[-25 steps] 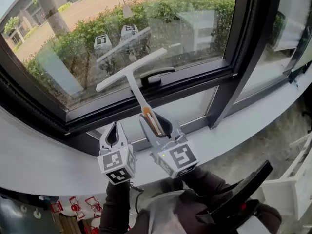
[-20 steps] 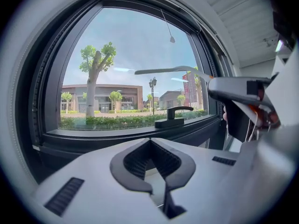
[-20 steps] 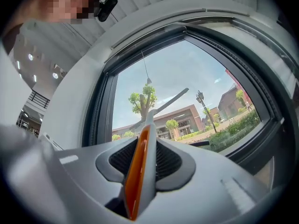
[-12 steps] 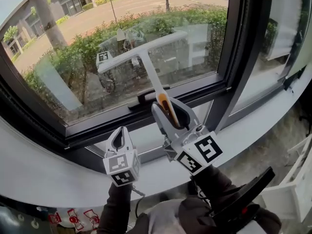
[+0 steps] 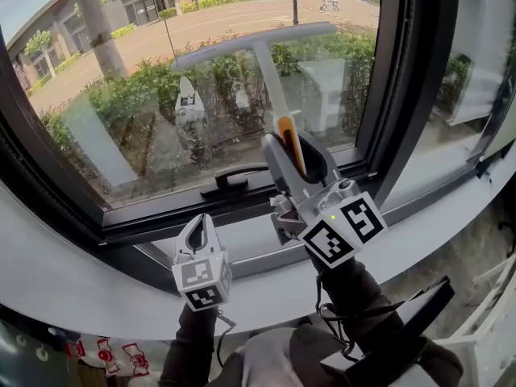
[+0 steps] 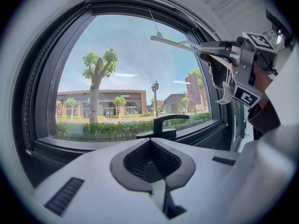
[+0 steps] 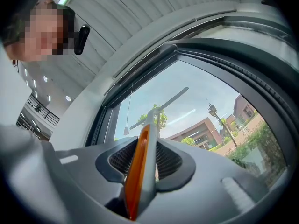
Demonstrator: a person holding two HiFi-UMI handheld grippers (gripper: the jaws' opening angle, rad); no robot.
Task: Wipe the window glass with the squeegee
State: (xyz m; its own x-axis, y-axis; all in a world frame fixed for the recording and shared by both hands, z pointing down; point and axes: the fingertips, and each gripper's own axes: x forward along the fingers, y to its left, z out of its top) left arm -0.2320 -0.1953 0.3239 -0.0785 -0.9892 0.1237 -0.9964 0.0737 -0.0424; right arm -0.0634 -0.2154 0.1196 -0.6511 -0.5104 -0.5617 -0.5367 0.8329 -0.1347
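Now the right tongs (image 5: 295,153) are clenched on the orange and white grip of the squeegee (image 5: 266,63), above and a little right of the window handle (image 5: 230,182). The squeegee's blade stands high at the glass (image 5: 121,127), well above the handle, almost level. The left tongs (image 5: 199,234) are closed with nothing between them, below the handle, over the sill (image 5: 81,280).

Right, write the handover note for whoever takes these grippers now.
Right gripper: shut on the squeegee handle, with the blade held high across the window glass. Contact with the glass can't be confirmed.
Left gripper: shut and empty, low by the sill, below the window handle.
Done: squeegee in grip and up at the pane.
Left: draw the blade down the glass. How much is already wiped can't be judged.
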